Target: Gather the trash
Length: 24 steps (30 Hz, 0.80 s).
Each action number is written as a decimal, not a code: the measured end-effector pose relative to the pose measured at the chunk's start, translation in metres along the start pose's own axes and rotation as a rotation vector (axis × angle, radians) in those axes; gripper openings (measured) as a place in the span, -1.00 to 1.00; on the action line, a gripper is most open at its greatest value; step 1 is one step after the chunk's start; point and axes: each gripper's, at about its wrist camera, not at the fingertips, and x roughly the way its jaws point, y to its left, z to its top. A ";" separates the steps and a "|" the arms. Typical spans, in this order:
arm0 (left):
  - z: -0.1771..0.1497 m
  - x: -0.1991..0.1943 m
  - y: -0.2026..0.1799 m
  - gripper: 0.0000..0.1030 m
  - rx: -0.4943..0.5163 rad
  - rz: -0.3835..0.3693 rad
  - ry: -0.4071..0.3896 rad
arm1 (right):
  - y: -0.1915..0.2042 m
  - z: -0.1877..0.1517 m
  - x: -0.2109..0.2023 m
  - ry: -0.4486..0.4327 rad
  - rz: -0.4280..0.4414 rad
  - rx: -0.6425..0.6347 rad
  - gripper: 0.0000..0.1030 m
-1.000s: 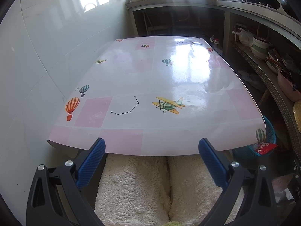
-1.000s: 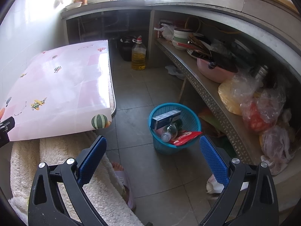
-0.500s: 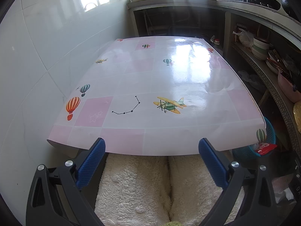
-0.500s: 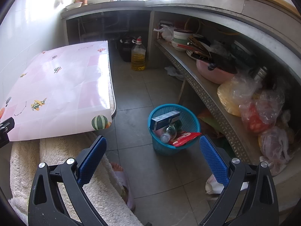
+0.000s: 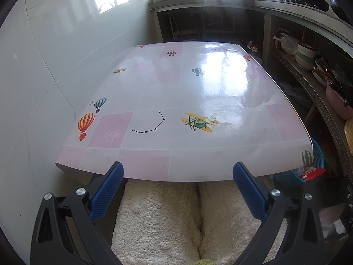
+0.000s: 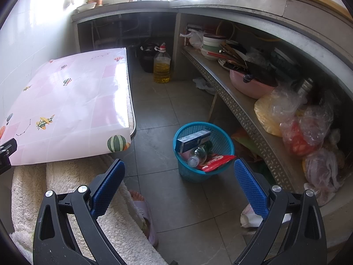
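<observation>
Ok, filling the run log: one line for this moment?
left tongs open, empty | right tongs open, empty | blue basket holds box, bottle, red wrapper | table bare

The left hand-held gripper [image 5: 177,184] hangs spread at the near edge of the patterned worktop [image 5: 198,101], above fleecy cream trousers [image 5: 176,216].

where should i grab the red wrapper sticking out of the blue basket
Grip the free end of the red wrapper, which hangs out over the rim of the blue basket on the near right side. Come from above and slightly from the right with the open right hand-held gripper, pinching across the flat foil. That end is clear of the plastic bottle and the box.
</observation>
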 end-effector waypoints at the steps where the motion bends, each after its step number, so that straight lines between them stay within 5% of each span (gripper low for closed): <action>1: 0.000 0.000 0.000 0.89 0.000 0.000 0.000 | 0.000 0.000 0.000 0.000 0.000 -0.001 0.85; 24: -0.001 0.001 0.000 0.89 0.001 0.001 0.003 | -0.001 0.000 -0.001 0.003 0.002 0.002 0.85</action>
